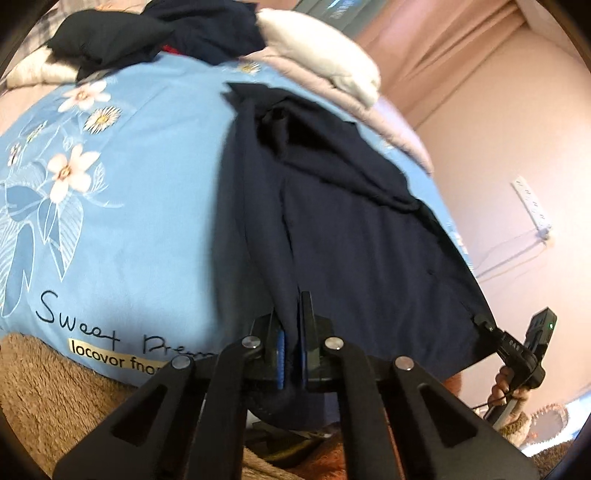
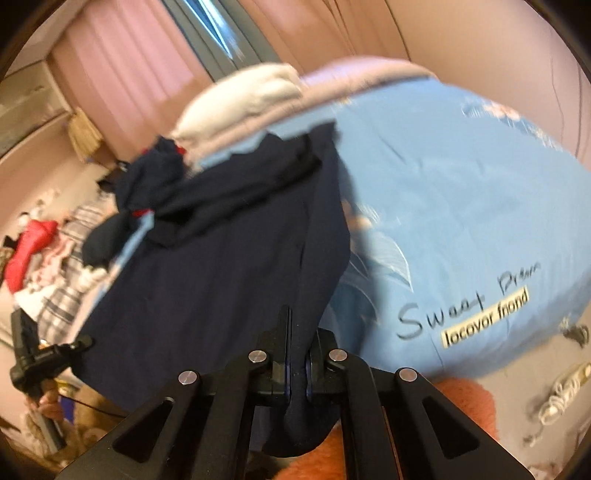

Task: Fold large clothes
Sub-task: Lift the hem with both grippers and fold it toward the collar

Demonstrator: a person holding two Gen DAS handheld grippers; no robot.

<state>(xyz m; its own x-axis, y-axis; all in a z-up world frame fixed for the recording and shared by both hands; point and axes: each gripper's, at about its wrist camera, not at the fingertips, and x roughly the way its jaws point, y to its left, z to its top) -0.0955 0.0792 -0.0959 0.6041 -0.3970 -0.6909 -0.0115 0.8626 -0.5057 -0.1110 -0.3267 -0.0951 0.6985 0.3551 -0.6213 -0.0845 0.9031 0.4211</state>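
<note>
A large dark navy garment lies spread on a light blue flowered bedsheet. My left gripper is shut on its near edge, the cloth pinched between the blue pads. My right gripper is shut on another part of the same garment's near edge. The right gripper also shows in the left wrist view at the garment's right corner, and the left gripper shows in the right wrist view at its left corner. The garment's far end is bunched in folds.
A pile of dark clothes and a white and pink folded quilt lie at the far end of the bed. A brown fleece blanket lies at the near edge. A power strip hangs on the pink wall. Clothes lie on the floor.
</note>
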